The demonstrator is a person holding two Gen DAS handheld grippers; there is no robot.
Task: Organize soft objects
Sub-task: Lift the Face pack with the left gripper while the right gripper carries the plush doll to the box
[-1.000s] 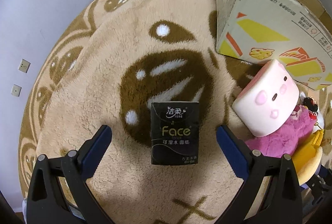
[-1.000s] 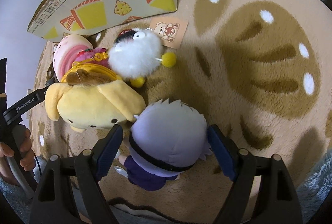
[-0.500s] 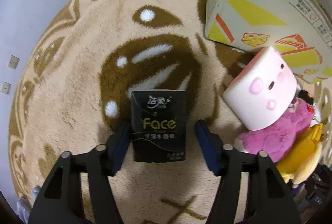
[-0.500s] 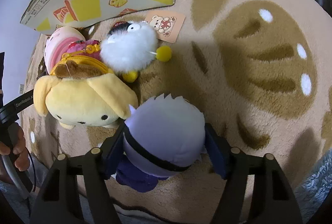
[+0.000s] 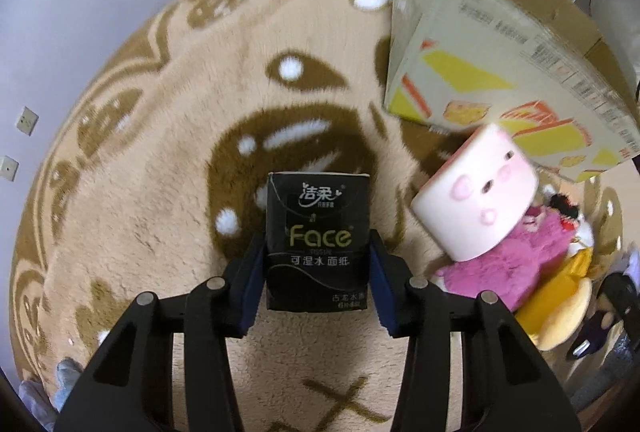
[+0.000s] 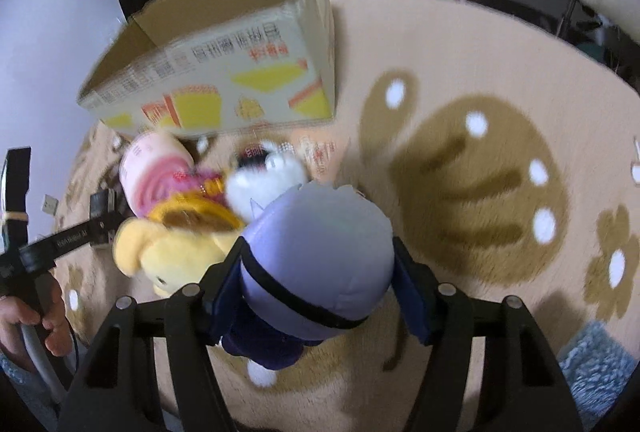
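Rug (image 5: 132, 191): a round beige pile rug with brown and white markings covers the floor in both views; all items listed rest on or above it.

Cardboard box (image 6: 224, 71): open-topped, printed with yellow and orange graphics, standing at the far side of the rug. In the left wrist view it sits far right (image 5: 500, 43).

Purple plush doll (image 6: 320, 260): clamped between the 2 fingers of the right gripper (image 6: 316, 296), head toward the camera, dark body hanging near. It appears raised off the rug, though contact underneath cannot be confirmed.

Yellow plush dog (image 6: 176, 256): lying on the rug just left of the doll, blurred.

Pink square plush (image 5: 476, 191): a block with a small face, leaning on a magenta plush (image 5: 516, 264) near the box's near side, right of the left gripper.

White fluffy toy (image 6: 268, 183): behind the doll, between the box and the yellow dog; blurred.

Tissue pack (image 5: 318, 240): black, printed "Face", upright, clamped at both sides by the left gripper (image 5: 318, 284), near centre of the rug.
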